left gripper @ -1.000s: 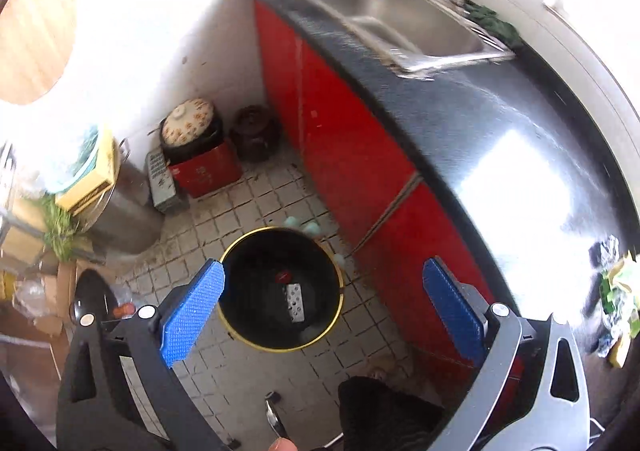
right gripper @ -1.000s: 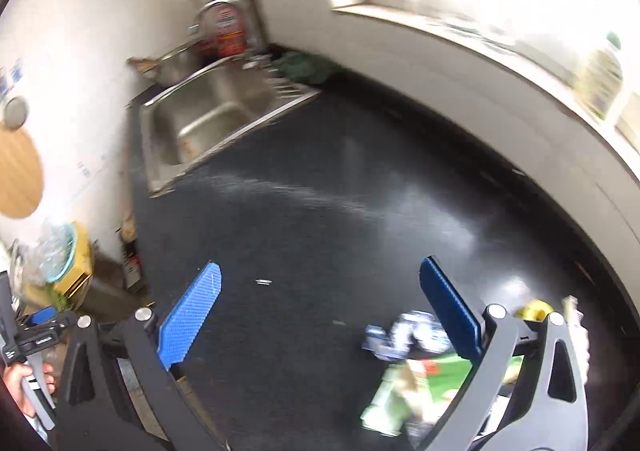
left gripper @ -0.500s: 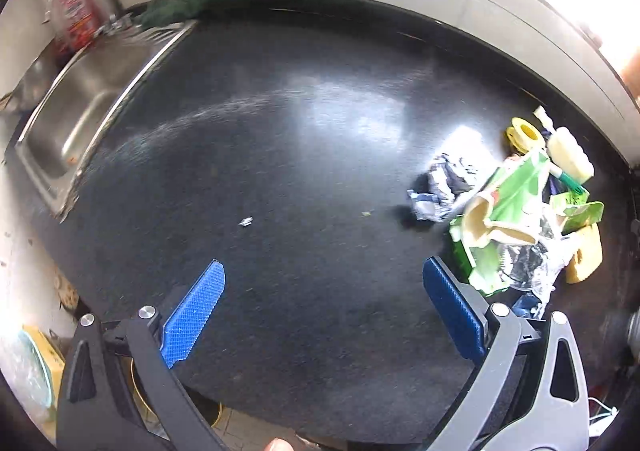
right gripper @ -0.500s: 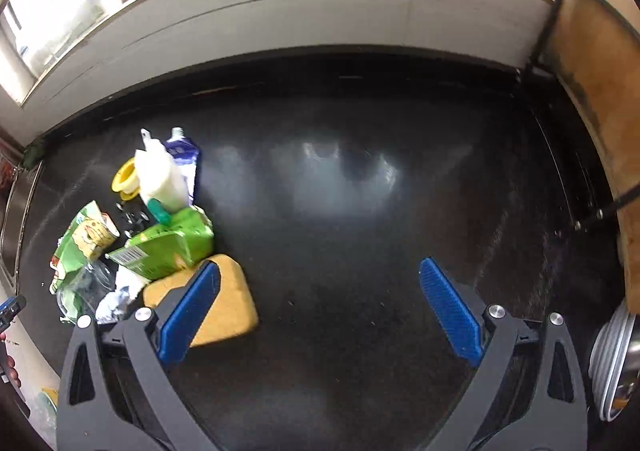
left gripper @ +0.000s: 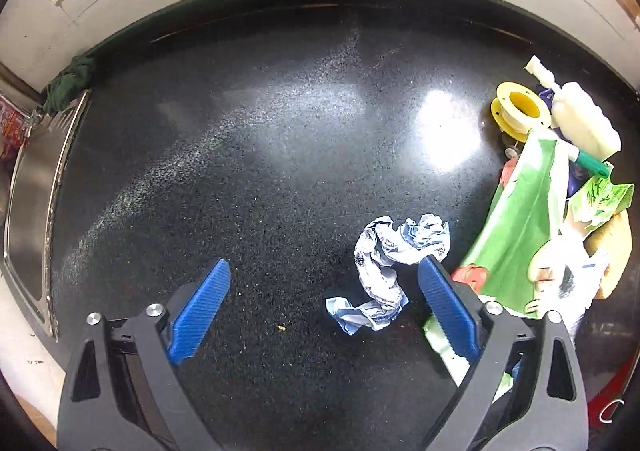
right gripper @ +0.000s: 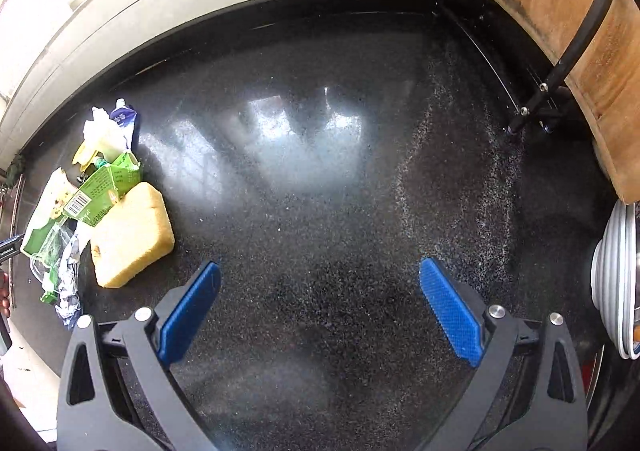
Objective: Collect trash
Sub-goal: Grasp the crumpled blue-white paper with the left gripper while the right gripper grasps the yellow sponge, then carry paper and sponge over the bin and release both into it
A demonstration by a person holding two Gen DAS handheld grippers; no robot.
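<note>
The left gripper (left gripper: 324, 283), jaws spread and just closing slightly, is hovering over a light, soft crumpled wrapper (left gripper: 390, 263) lower right; pinch its bunched middle.

Both wrist views are aimed steeply down, fairly near, at the black countertop (left gripper: 248, 155), and the trash pile (right gripper: 100, 211) is shared, perhaps only partly.
</note>
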